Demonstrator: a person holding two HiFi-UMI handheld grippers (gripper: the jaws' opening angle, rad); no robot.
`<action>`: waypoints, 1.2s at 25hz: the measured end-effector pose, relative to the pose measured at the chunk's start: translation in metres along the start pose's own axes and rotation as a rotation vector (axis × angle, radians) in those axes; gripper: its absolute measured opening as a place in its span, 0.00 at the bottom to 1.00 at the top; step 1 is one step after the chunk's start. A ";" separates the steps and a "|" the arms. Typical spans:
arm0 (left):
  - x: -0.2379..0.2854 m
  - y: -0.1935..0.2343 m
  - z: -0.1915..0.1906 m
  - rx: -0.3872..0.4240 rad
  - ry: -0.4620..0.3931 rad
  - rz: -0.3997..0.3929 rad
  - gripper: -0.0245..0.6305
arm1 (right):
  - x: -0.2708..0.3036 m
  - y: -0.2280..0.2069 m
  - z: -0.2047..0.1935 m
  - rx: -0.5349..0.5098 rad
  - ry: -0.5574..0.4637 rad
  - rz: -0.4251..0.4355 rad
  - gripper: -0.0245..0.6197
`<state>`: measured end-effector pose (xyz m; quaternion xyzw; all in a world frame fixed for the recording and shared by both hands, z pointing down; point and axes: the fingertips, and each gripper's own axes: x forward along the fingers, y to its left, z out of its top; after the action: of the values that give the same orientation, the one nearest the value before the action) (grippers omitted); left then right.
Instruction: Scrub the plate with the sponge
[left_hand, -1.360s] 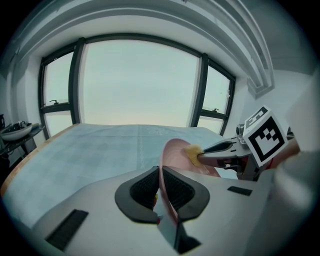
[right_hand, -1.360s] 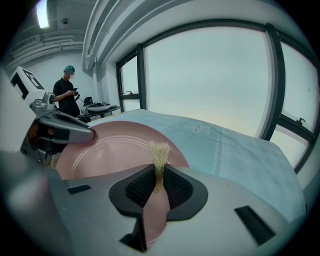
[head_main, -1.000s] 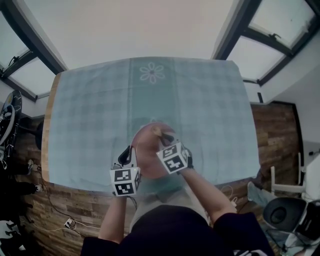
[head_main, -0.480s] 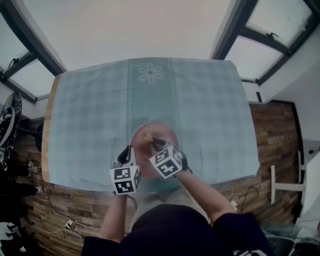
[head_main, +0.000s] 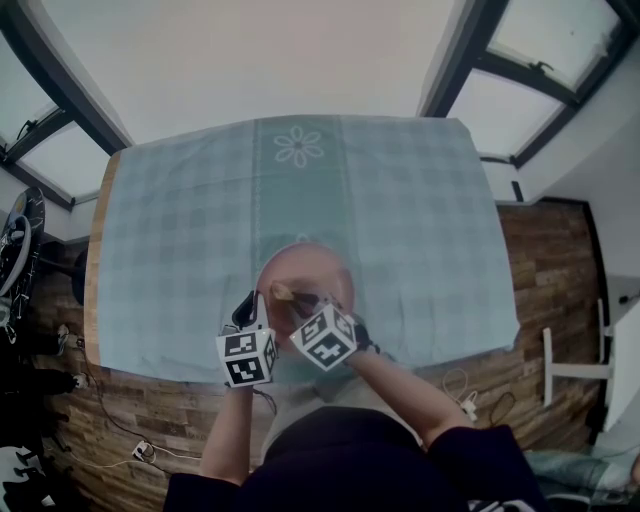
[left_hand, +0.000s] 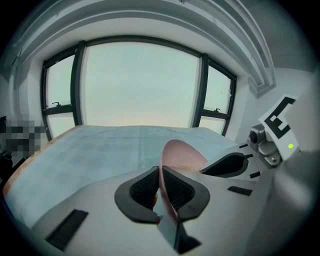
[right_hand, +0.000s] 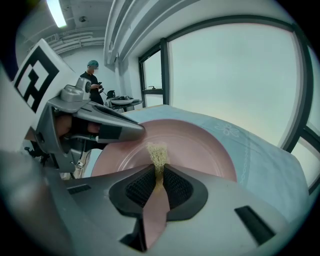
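This looks like a lab or office workroom set up for recording, not a home kitchen. Tall windows (left_hand: 140, 82) in dark metal frames line the walls, a strip light (right_hand: 56, 12) is fixed to the ceiling, and a person (right_hand: 92, 82) in a cap stands by a cluttered desk (right_hand: 125, 101) in the background. The work table is merely dressed with a pale blue checked tablecloth (head_main: 200, 230), and a white plug block (head_main: 141, 449) with loose cable lies on the wood-plank floor (head_main: 550, 270).

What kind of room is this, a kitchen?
Probably a lab or office workspace, not a kitchen: tall dark-framed windows, a pale blue checked tablecloth, and a wood-plank floor strewn with loose cables.
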<state>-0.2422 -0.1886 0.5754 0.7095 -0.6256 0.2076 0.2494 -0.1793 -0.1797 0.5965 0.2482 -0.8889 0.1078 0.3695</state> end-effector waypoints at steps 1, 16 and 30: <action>0.000 0.000 -0.001 -0.003 0.002 0.002 0.08 | -0.001 0.004 -0.001 -0.005 0.003 0.009 0.12; 0.003 0.009 -0.008 -0.030 0.022 0.028 0.07 | -0.005 0.059 -0.019 0.054 0.024 0.138 0.12; 0.010 0.018 -0.020 -0.020 0.042 0.047 0.07 | -0.019 0.066 -0.026 0.168 0.013 0.184 0.12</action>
<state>-0.2584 -0.1859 0.5993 0.6875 -0.6389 0.2222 0.2644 -0.1861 -0.1066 0.6008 0.1950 -0.8933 0.2171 0.3419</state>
